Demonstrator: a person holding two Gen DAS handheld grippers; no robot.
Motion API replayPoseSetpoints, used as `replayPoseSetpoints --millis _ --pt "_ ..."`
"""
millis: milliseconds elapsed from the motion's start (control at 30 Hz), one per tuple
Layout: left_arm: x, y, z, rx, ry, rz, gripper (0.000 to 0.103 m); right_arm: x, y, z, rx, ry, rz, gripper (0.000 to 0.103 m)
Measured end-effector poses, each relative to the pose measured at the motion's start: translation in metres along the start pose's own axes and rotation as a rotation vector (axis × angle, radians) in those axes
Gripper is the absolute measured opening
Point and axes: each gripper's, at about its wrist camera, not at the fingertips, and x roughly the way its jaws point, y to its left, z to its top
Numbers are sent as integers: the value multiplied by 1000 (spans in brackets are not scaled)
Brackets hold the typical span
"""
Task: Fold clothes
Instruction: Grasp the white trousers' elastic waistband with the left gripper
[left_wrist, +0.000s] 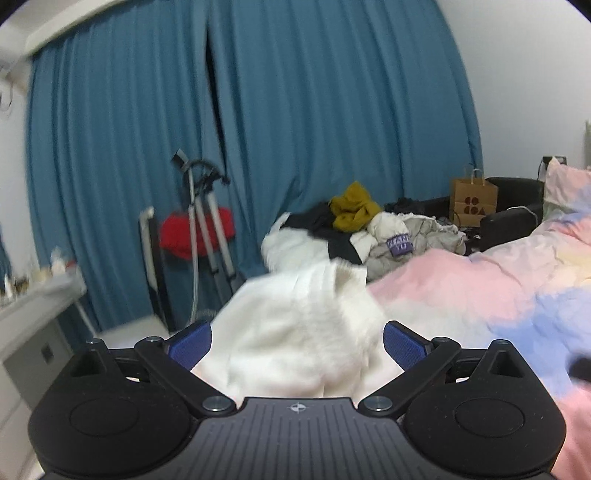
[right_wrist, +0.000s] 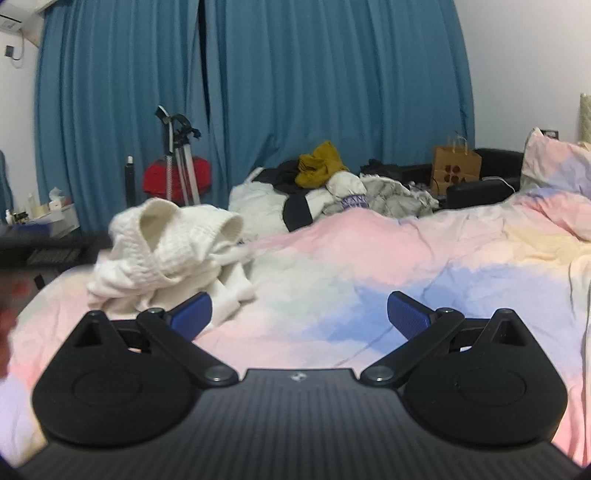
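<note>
White knit sweater (right_wrist: 166, 254) was found crumpled on the near left of the pastel duvet (right_wrist: 406, 266). Left gripper (left_wrist: 297, 345) and right gripper (right_wrist: 299, 314) were both spread, gripping nothing. Hem or shoulders should probably be pinched first, then spread flat.

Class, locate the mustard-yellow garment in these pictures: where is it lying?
The mustard-yellow garment sits on top of the clothes pile at the bed's far end, in front of the blue curtain, left of the brown paper bag.

White garment (left_wrist: 295, 332) motion-blurred, lower part hidden behind left gripper (left_wrist: 297, 347).
</note>
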Motion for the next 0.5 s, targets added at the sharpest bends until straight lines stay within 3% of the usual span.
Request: replayPoseSetpoints --millis 133,233,367,400,500 --pt "58 -18 10 57 55 48 91 15 -8 -8 40 47 15 103" --pt "94 -26 8 97 124 85 75 26 -9 -17 37 82 23 103" --pt "109 -18 9 39 96 103 58 40 -8 -25 37 97 39 103" --pt "108 -15 11 17 87 103 49 42 -9 -27 42 90 55 103" --pt "97 -4 18 -33 51 98 36 44 -11 -27 47 67 86 103"
